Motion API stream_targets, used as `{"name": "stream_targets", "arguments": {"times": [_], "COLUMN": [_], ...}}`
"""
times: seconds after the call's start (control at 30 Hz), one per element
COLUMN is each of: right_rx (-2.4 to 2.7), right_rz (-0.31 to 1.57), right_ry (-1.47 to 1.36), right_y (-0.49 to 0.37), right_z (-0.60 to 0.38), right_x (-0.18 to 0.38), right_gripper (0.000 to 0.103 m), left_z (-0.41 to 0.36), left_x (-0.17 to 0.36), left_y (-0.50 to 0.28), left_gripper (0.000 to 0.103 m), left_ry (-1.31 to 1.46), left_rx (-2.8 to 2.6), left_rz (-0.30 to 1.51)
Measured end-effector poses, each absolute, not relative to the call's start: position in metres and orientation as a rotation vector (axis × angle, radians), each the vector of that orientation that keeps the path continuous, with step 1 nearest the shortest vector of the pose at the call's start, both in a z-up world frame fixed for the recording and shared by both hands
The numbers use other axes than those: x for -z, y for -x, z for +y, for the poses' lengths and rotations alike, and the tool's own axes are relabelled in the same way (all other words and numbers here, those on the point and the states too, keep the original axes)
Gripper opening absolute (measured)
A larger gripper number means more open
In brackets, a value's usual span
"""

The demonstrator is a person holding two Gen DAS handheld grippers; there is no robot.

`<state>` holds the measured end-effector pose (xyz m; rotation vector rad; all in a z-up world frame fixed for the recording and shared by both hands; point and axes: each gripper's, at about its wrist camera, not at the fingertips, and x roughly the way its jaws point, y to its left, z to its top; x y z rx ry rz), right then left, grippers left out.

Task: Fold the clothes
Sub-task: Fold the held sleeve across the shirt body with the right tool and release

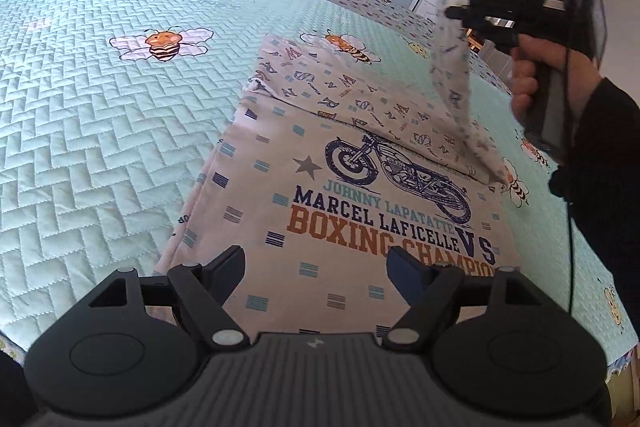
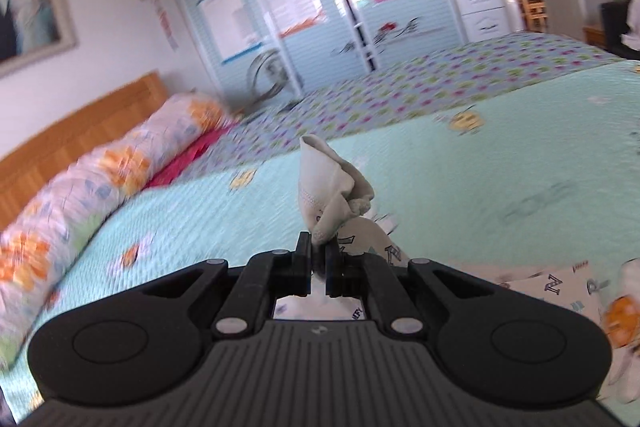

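A white printed shirt (image 1: 360, 211) with a motorcycle and "BOXING CHAMPION" lettering lies flat on the bed, its left sleeve folded across the top. My left gripper (image 1: 316, 267) hovers open over the shirt's lower part, nothing between its fingers. My right gripper (image 1: 456, 11), held by a hand in a dark sleeve, is lifted at the right and shut on the shirt's right sleeve (image 1: 452, 67), which hangs from it down to the shirt's shoulder. In the right wrist view the right gripper (image 2: 319, 253) pinches a bunched cuff of the sleeve (image 2: 332, 187).
The bed has a mint quilted cover (image 1: 100, 131) with bee prints. A floral bolster (image 2: 100, 183) lies along the wooden headboard (image 2: 80, 123). A wardrobe (image 2: 312, 7) with sliding doors stands beyond the bed's far side.
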<state>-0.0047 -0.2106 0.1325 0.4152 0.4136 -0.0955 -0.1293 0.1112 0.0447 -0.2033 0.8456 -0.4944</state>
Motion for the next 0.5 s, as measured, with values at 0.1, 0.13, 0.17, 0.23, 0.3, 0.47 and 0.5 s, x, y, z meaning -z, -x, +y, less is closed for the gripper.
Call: {"name": "stream_targets", "arguments": {"times": [0.1, 0.13, 0.17, 0.23, 0.3, 0.47, 0.5], "right_rx": [0.054, 0.046, 0.039, 0.025, 0.023, 0.006, -0.012], "right_rz": [0.472, 0.491, 0.514, 0.559, 0.590, 0.630, 0.632], "right_ry": [-0.339, -0.310, -0.293, -0.260, -0.213, -0.164, -0.173], "right_y": [-0.021, -0.028, -0.033, -0.042, -0.045, -0.041, -0.037], "right_z": [-0.153, -0.137, -0.126, -0.103, -0.086, -0.075, -0.077], "right_x": [-0.112, -0.104, -0.097, -0.081, -0.068, -0.054, -0.055], "right_gripper": [0.005, 0.005, 0.005, 0.005, 0.005, 0.037, 0.045], "left_z": [0.120, 0.122, 0.124, 0.127, 0.129, 0.128, 0.128], "left_x": [-0.040, -0.038, -0.036, -0.033, -0.029, -0.028, -0.028], "left_y": [0.126, 0.125, 0.124, 0.121, 0.119, 0.118, 0.119], "left_gripper": [0.081, 0.081, 0.081, 0.081, 0.081, 0.081, 0.081], "left_ry": [0.223, 0.226, 0.228, 0.234, 0.241, 0.241, 0.240], "left_rx": [0.487, 0.484, 0.480, 0.477, 0.474, 0.476, 0.476], "left_rz": [0.849, 0.852, 0.855, 0.862, 0.868, 0.873, 0.872]}}
